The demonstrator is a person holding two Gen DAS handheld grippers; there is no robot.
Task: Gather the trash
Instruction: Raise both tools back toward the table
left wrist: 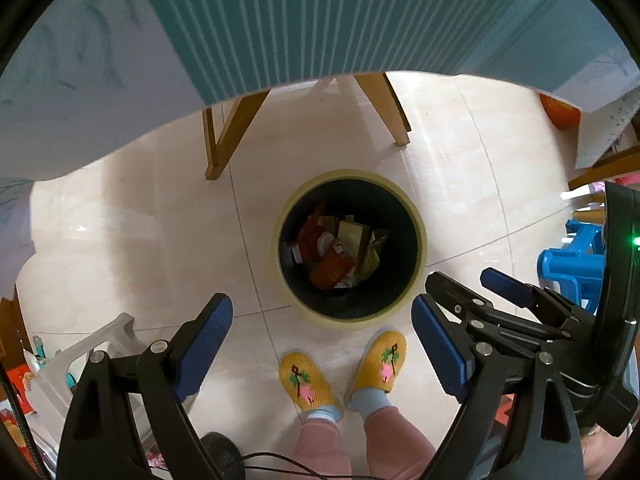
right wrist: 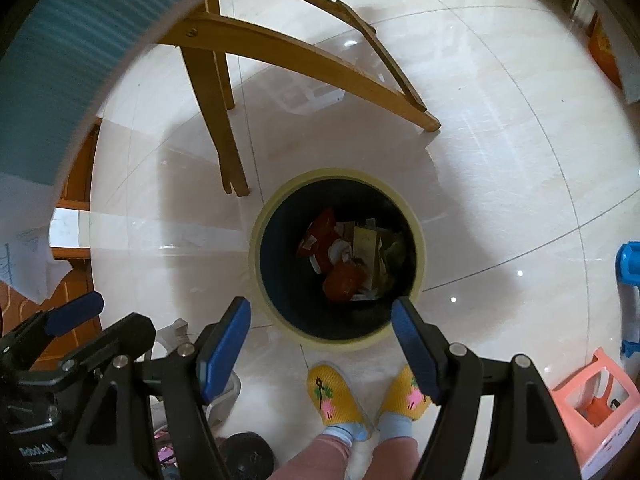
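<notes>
Trash sits at the bottom of the round bin [left wrist: 280, 240], a dark-walled container with a pale yellow rim standing on the tiled floor [left wrist: 460, 168]: red wrappers [left wrist: 334, 270], gold foil packets [left wrist: 354, 236] and a few white scraps, all heaped low inside. Both grippers hang above the bin and look straight down into it. The left gripper [left wrist: 322, 342] is spread wide with nothing between its blue pads, and the right gripper [right wrist: 322, 342] is likewise released and empty. Just beside the bin's near rim stand the person's feet in yellow slippers [left wrist: 308, 386]. Beyond its far rim are the wooden legs [right wrist: 216, 112] of a table draped in a teal cloth [left wrist: 320, 20].

Judging by the empty jaws over a part-filled bin, a drop appears done, and more litter would be the next errand. Risks from here are modest. Any further trash lies outside both views, so a turn toward it could swing a gripper into the table edge or the legs close by. A foot nudging the near rim might tip the light bin and spill the wrappers across the floor.
</notes>
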